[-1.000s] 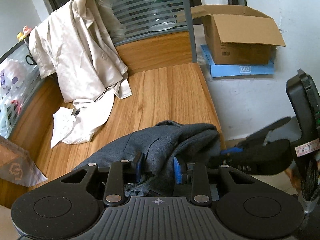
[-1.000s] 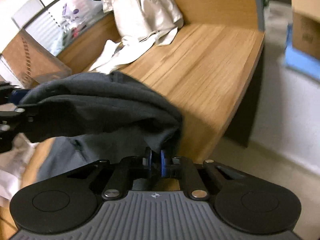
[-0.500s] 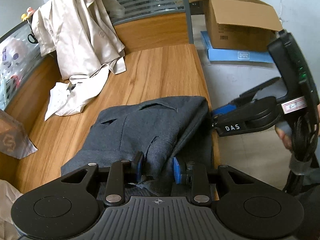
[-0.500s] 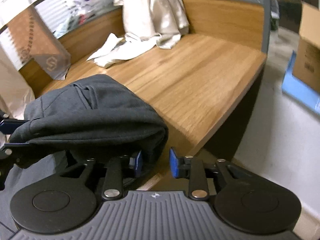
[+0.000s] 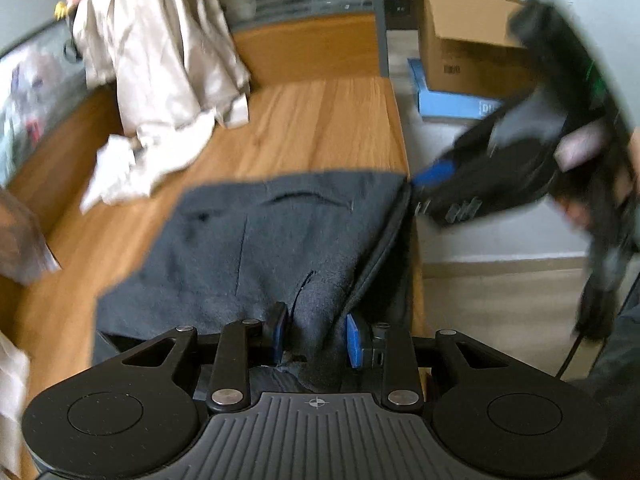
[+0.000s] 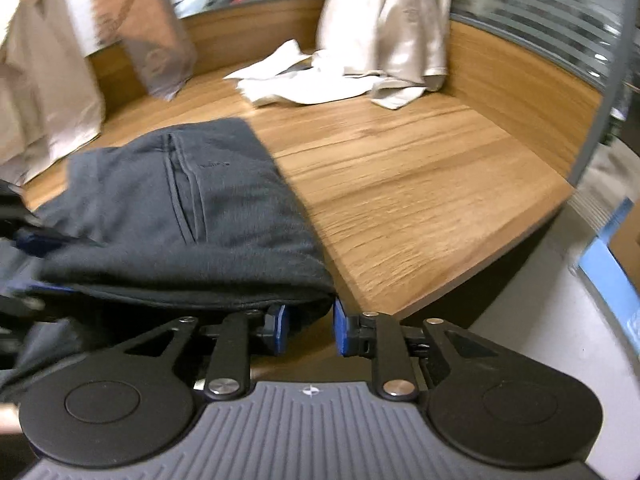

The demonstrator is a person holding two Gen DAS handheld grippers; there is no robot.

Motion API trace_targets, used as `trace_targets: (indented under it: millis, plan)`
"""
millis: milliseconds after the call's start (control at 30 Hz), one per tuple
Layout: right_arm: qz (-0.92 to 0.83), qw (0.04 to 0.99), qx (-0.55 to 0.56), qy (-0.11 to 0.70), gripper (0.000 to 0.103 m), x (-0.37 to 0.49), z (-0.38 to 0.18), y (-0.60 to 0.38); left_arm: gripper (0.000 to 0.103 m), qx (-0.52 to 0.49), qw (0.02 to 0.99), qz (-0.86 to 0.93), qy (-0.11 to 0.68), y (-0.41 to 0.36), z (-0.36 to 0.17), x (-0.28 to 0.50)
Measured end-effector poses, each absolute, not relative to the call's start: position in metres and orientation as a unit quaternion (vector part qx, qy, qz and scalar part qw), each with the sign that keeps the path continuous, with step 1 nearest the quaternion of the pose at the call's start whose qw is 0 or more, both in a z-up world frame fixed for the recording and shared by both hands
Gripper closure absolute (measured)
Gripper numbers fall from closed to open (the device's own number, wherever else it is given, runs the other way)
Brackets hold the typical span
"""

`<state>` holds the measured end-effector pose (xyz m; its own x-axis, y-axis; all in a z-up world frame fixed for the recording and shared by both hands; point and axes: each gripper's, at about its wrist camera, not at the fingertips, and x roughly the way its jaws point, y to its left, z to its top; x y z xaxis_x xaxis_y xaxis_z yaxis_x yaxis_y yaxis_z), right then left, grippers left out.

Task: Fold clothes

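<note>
A dark grey garment [image 5: 280,240] lies folded over on the wooden table [image 5: 320,128], its near part hanging off the front edge. My left gripper [image 5: 316,338] is shut on a bunched fold at the garment's near edge. In the right wrist view the same garment [image 6: 180,208] shows a pocket seam. My right gripper [image 6: 310,328] has its jaws closing, with the garment's corner between the blue pads but not pinched. In the left wrist view, the right gripper's blue fingertip [image 5: 434,170] sits at the garment's far right corner.
Beige clothes [image 5: 160,48] hang over the back partition, with a white cloth [image 5: 120,168] crumpled below them. A paper bag [image 6: 152,40] stands at the back left. On the floor to the right, a cardboard box [image 5: 460,52] sits on a flat blue box [image 5: 448,104].
The garment went from a lifted bunch to lying spread on the table. My right gripper let go of it, opened and rolled. My left gripper sank with its hold kept.
</note>
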<state>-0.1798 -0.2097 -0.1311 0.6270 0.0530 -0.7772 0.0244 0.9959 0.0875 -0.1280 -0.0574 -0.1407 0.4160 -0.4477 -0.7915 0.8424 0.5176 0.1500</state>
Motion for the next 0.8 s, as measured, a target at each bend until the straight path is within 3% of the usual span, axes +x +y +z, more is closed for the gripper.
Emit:
trace_targets:
  millis: [300, 633, 800]
  plan:
    - [0.176, 0.871, -0.046, 0.457, 0.076, -0.180, -0.074, -0.262, 0.065, 0.170, 0.821, -0.382, 0.388, -0.041, -0.148, -0.120]
    - [0.347, 0.839, -0.081, 0.412, 0.075, -0.041, -0.059, -0.286, 0.054, 0.046, 0.853, -0.258, 0.451, -0.034, -0.132, -0.132]
    - [0.438, 0.796, -0.114, 0.402, 0.075, 0.013, -0.067, -0.260, 0.049, -0.092, 0.877, -0.127, 0.454, -0.029, -0.117, -0.160]
